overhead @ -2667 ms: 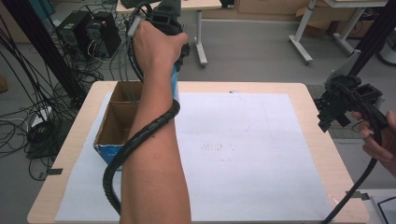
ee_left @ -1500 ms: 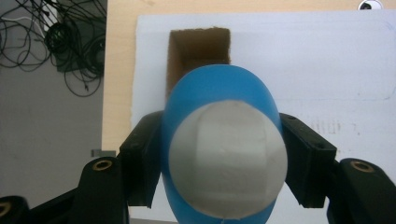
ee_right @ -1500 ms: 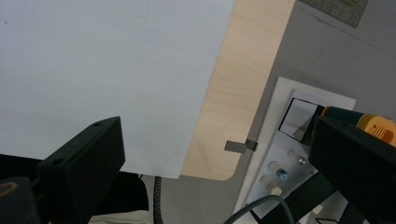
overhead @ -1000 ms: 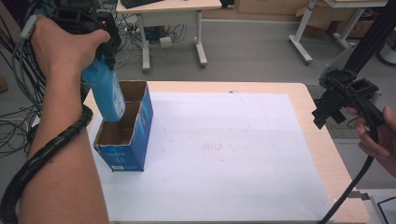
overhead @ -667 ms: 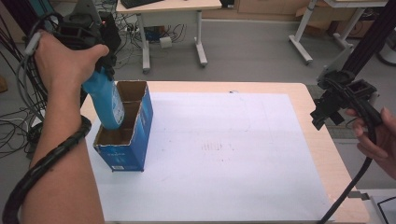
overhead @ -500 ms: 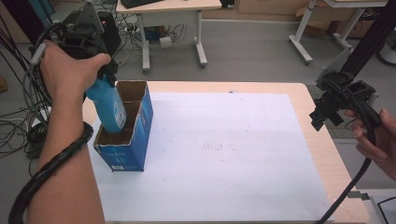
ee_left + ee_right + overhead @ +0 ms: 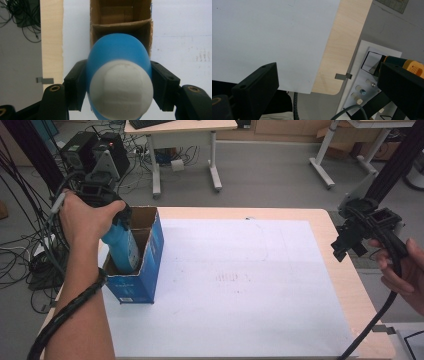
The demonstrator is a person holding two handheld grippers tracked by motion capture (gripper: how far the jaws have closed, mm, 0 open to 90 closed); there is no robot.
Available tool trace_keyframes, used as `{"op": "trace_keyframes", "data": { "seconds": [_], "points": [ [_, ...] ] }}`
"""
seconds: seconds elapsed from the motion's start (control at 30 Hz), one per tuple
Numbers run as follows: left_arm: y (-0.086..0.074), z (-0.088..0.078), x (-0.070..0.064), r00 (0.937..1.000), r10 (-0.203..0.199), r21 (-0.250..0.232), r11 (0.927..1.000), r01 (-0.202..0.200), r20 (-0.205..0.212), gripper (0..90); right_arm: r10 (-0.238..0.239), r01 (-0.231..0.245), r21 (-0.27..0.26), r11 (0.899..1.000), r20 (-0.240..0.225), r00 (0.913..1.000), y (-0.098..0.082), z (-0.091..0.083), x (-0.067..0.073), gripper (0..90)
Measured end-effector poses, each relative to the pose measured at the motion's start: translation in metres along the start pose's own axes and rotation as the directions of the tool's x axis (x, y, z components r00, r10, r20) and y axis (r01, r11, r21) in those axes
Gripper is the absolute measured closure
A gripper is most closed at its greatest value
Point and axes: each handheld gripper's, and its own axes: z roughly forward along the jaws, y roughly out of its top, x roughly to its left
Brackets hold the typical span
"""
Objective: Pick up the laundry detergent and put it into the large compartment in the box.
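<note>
Change since earlier: Lower now than half a second back, the blue bottle (image 7: 122,251) has its bottom end down inside the near compartment of the cardboard box (image 7: 148,265); the left hand (image 7: 85,220) has come down and toward the box with it, while the right gripper (image 7: 345,242) has barely shifted.

Left jaws: closed on the bottle, one black jaw pressed to each flank just below its white cap (image 7: 121,90), as the left gripper view shows.

Left gripper (image 7: 117,220): directly above the box's near compartment, pointing down into it.

Bottle: blue, rounded body, long axis close to upright with a slight lean, cap end up at the jaws, base end below the box rim. Whether the base touches the box floor cannot be told.

Box: open-topped, blue printed sides, brown inside, a cardboard divider (image 7: 120,23) splitting it into a near and a far compartment. It stands on the left part of the white sheet (image 7: 240,285) that covers the table (image 7: 345,285).

Key relation: the compartment lies straight below the jaws along the bottle's own long axis, so the move in hand looks like a straight lowering, then a release. The left hand is right at the box; the right is well apart from it.

Right jaws: spread wide, nothing between them.

Right gripper: held off the table's right edge, far across the sheet from the box.
</note>
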Motion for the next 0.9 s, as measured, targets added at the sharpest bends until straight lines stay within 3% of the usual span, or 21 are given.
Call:
{"op": "trace_keyframes", "data": {
  "seconds": [0.9],
  "points": [
    [-0.014,0.06,-0.005,1.0,0.007,0.022,0.9997,-0.007,-0.005,38.2,0.003,-0.003,0.014,1.0,0.002,1.0,-0.002,0.005,0.002,3.4]
  ]
}}
